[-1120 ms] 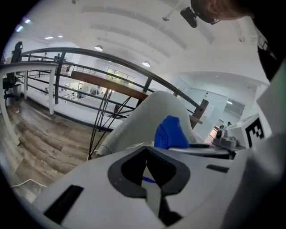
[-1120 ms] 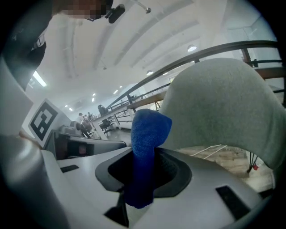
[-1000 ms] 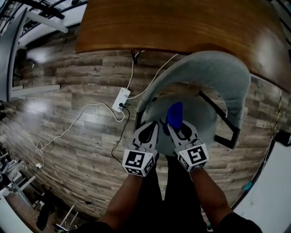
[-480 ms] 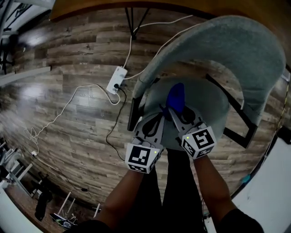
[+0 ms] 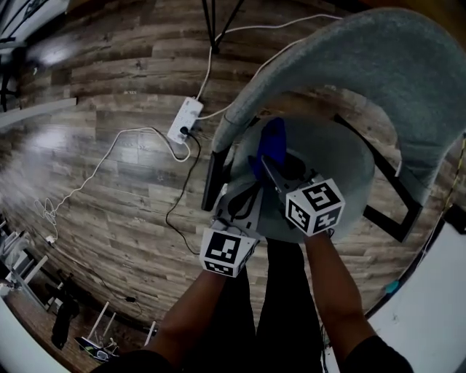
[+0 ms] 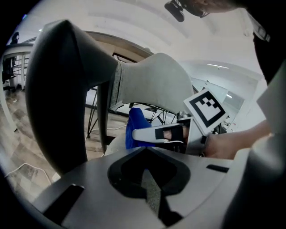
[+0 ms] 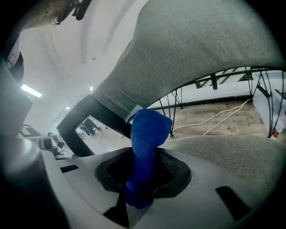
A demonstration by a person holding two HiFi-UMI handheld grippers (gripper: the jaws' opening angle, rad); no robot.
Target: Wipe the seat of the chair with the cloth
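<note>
The grey upholstered chair has a round seat (image 5: 331,171) and a curved backrest (image 5: 386,65). My right gripper (image 5: 263,162) is shut on a blue cloth (image 5: 272,142) over the seat's left part. In the right gripper view the cloth (image 7: 146,134) stands up from between the jaws, with the seat (image 7: 223,150) just beyond and the backrest (image 7: 201,49) above. My left gripper (image 5: 244,195) hovers at the seat's front left edge, shut with nothing in it. Seen from the left gripper (image 6: 145,156), the cloth (image 6: 135,125) and the right gripper's fingers (image 6: 154,133) are straight ahead.
A white power strip (image 5: 184,121) with trailing cables lies on the wooden floor left of the chair. The black chair frame (image 5: 386,218) sticks out at the right, a black upright (image 6: 58,89) looms close on the left, and table legs (image 5: 215,22) stand beyond the chair.
The right gripper has carried the blue cloth leftward and further in over the seat. The left gripper has stayed near the seat's front left edge. The head view has shifted closer over the chair.
</note>
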